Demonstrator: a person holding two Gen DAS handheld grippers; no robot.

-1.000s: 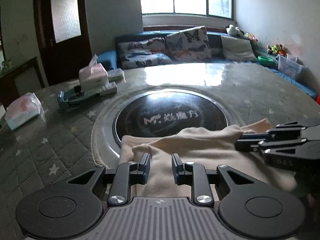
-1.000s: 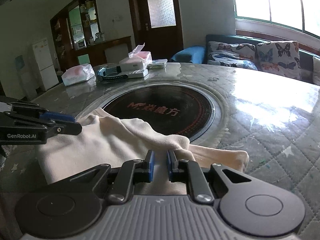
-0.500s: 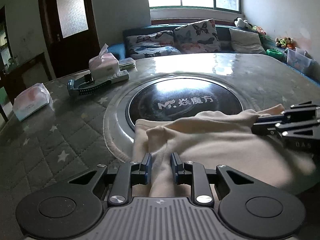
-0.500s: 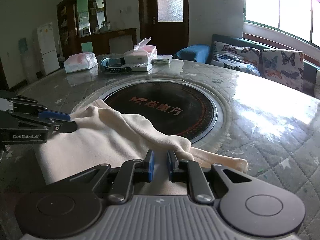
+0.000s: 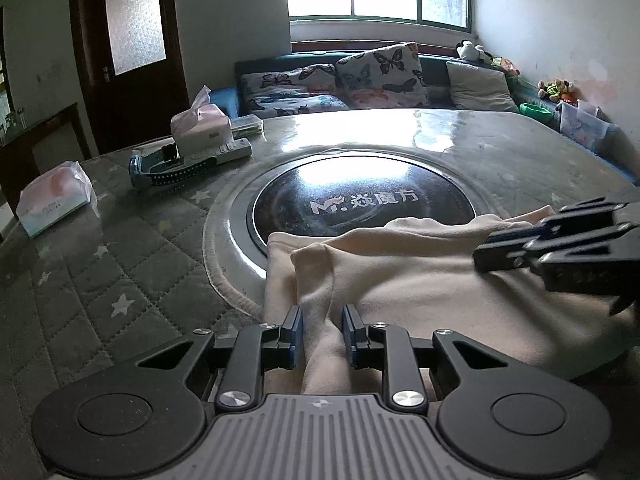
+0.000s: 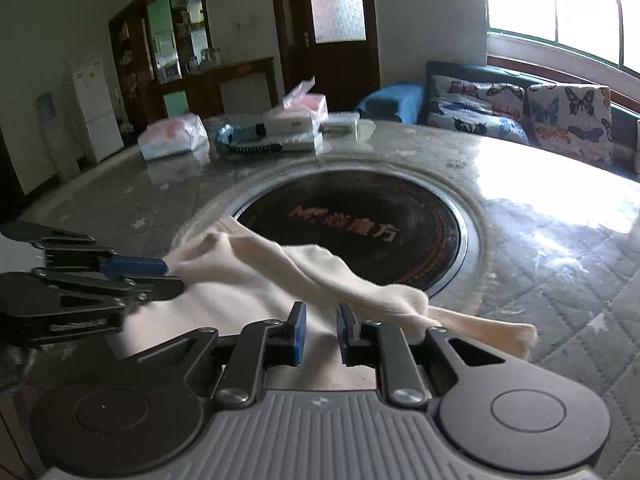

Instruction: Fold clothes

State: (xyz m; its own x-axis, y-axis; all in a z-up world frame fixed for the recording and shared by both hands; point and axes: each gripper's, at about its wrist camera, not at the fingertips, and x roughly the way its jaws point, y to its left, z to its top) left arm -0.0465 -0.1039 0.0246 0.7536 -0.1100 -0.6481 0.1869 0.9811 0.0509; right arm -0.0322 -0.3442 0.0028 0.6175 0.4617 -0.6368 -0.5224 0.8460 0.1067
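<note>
A cream garment [image 5: 400,272] lies at the near edge of the round table, its far edge over the black glass disc [image 5: 360,204]. My left gripper [image 5: 322,334] is shut on a bunched fold at its left side. My right gripper [image 6: 321,332] is shut on cloth at its right side, and the garment [image 6: 280,276] looks lifted and stretched between the two. The right gripper shows at the right of the left wrist view [image 5: 560,248]. The left gripper shows at the left of the right wrist view [image 6: 132,276].
Tissue boxes [image 5: 200,124] [image 5: 54,200], a remote [image 5: 224,154] and a blue brush-like tool [image 5: 168,166] lie at the table's far left. A sofa with butterfly cushions [image 5: 360,76] stands behind the table. The quilted table cover [image 5: 100,272] surrounds the disc.
Both grippers have risen and moved back with the garment, which is now raised and pulled taut; the right wrist view is motion-blurred. Both stay shut on the cloth.
</note>
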